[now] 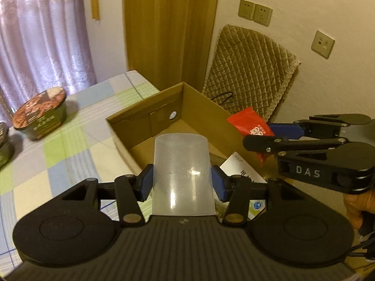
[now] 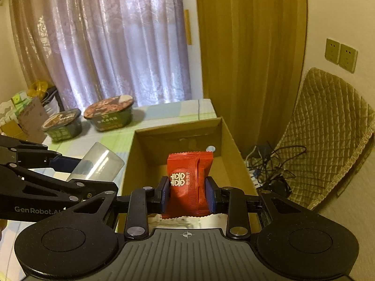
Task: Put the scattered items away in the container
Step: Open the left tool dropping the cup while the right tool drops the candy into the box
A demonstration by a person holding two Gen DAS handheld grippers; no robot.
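My left gripper is shut on a translucent plastic cup, held on its side just over the near edge of the open cardboard box. My right gripper is shut on a red snack packet with white characters, held upright above the box. From the left wrist view the right gripper comes in at the right with the red packet over the box's right wall. From the right wrist view the left gripper and its cup hang by the box's left wall.
Two instant noodle bowls stand on the checked cloth to the left of the box. A white leaflet lies in the box's near right corner. A quilted chair and tangled cables are at the right; curtains hang behind.
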